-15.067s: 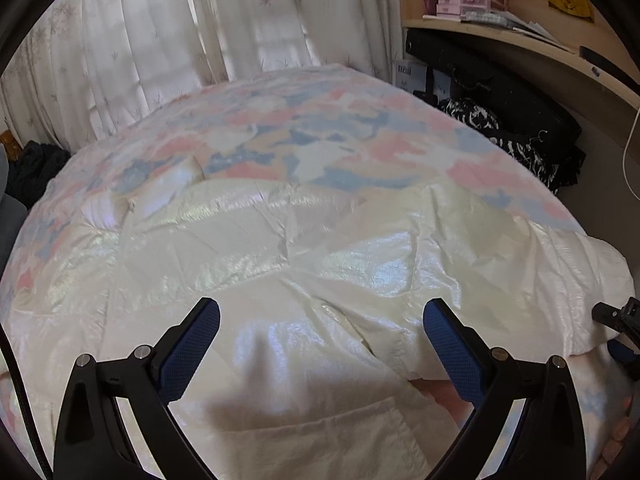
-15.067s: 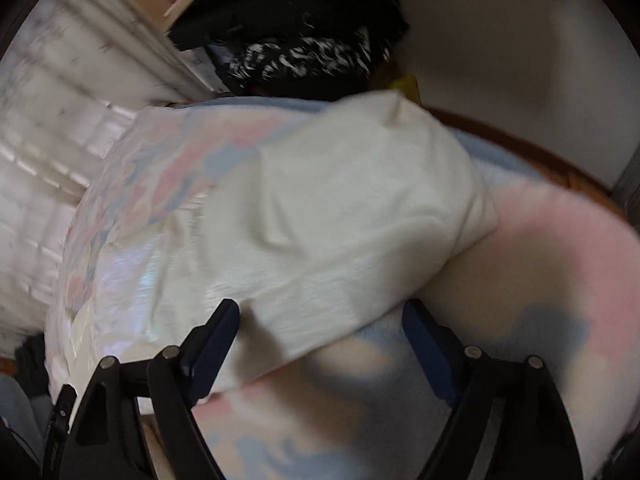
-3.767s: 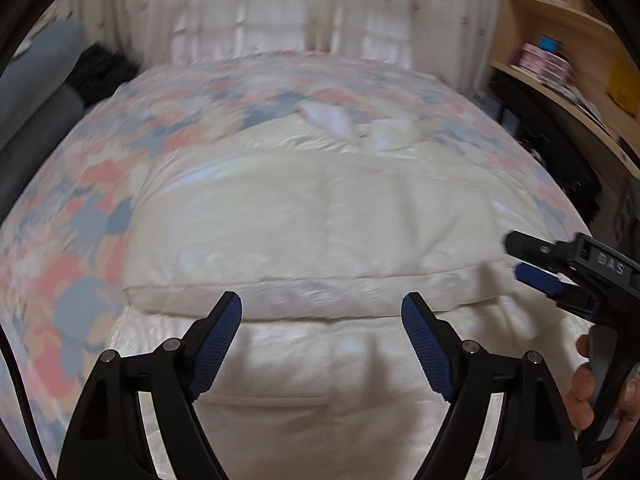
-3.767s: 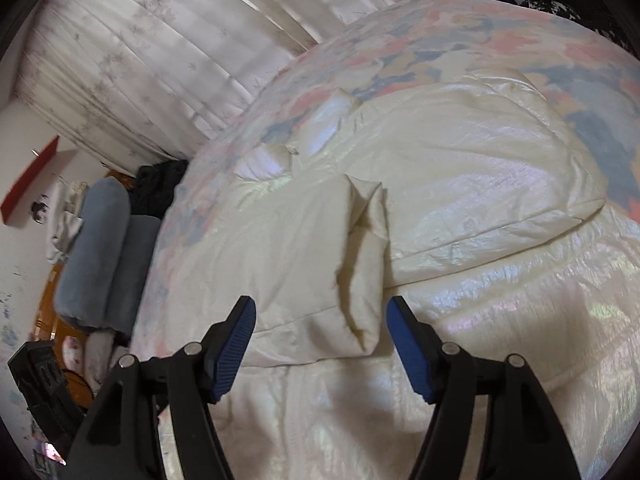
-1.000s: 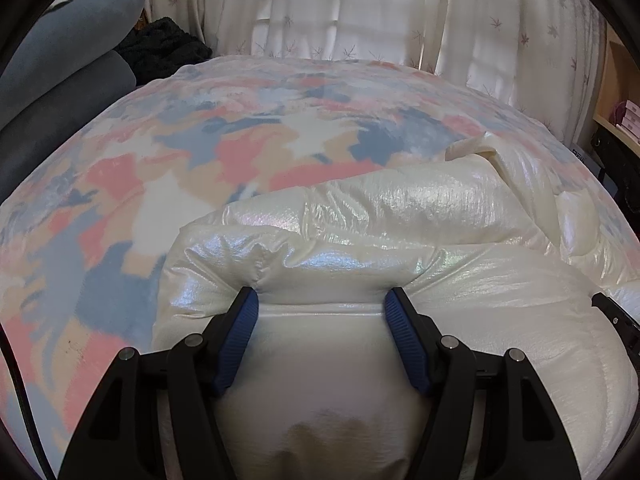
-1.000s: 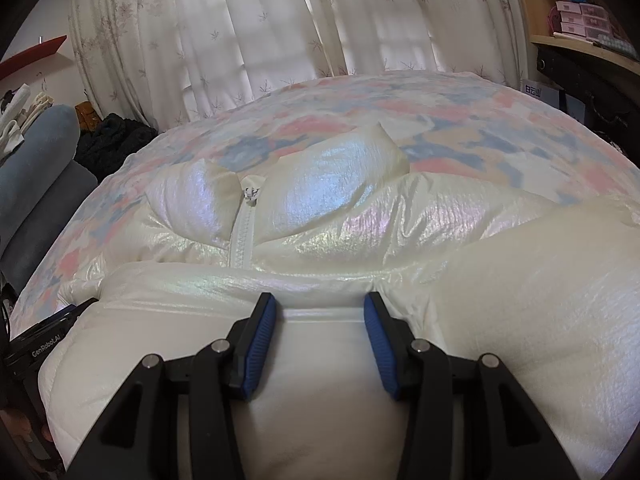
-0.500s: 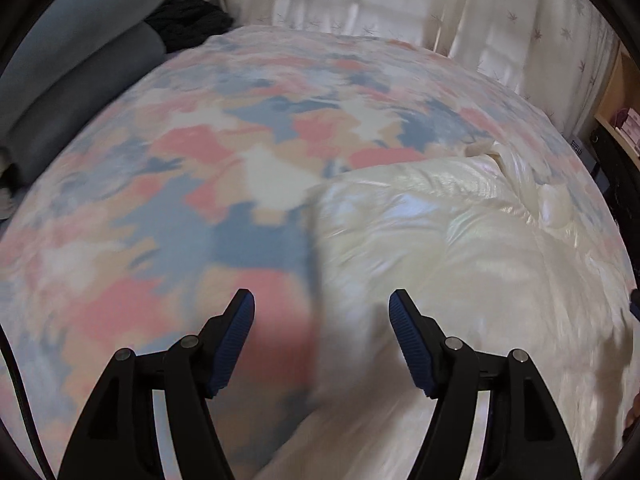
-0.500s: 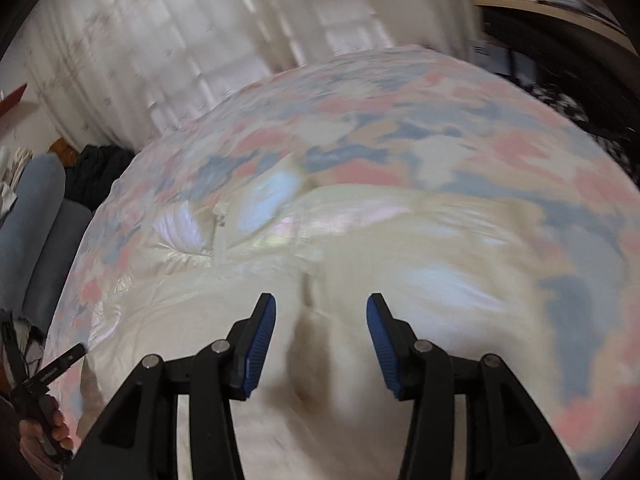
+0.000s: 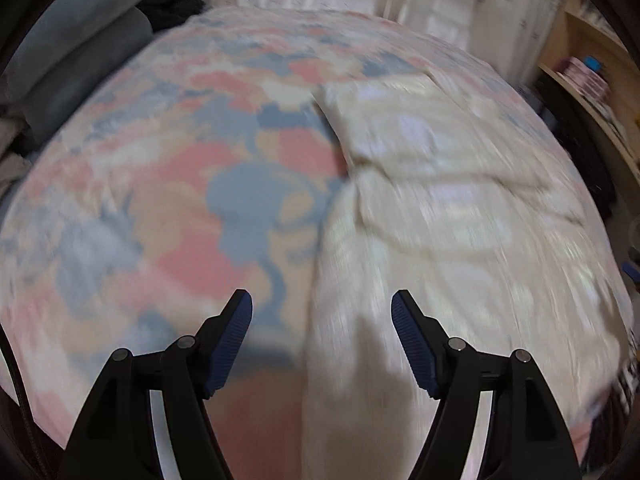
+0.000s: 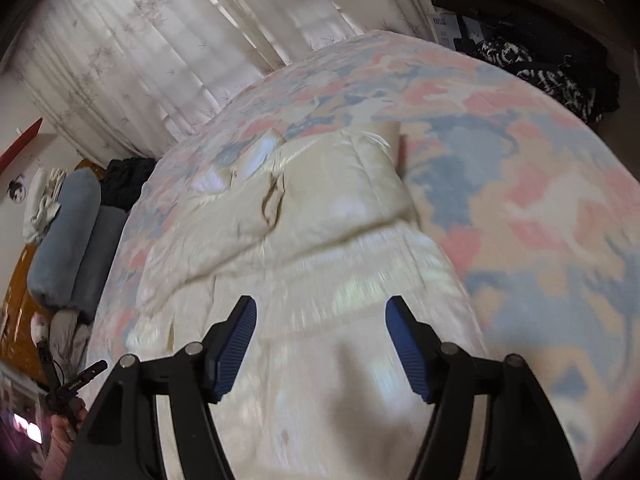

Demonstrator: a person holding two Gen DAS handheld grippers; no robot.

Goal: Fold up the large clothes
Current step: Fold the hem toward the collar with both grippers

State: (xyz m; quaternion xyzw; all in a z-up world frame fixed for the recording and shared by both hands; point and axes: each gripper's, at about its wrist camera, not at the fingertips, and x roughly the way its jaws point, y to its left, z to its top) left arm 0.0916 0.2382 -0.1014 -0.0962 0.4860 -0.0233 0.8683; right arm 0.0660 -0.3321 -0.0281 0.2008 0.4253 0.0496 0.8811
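Blue ribbed pads on the left gripper stand wide apart with nothing between them; its jaws have just been opening, and below the gap lies the edge where the cream, glossy quilted puffer coat meets the pink, blue and peach patterned bedspread. The right gripper is likewise spread wide and empty, its jaws having just opened further, and it hangs over the coat's near end. Both are free of the fabric, which I judge means a fold has been laid and let go: in the right wrist view the coat lies doubled on the bed, a thick layer on top with the collar end showing beyond it. Both grippers tilt steeply down at the bed from above, clear of the cloth. At the lower left of the right wrist view a hand carries the left gripper. White leaf-print curtains hang behind the bed, and grey bolster cushions lie beside it
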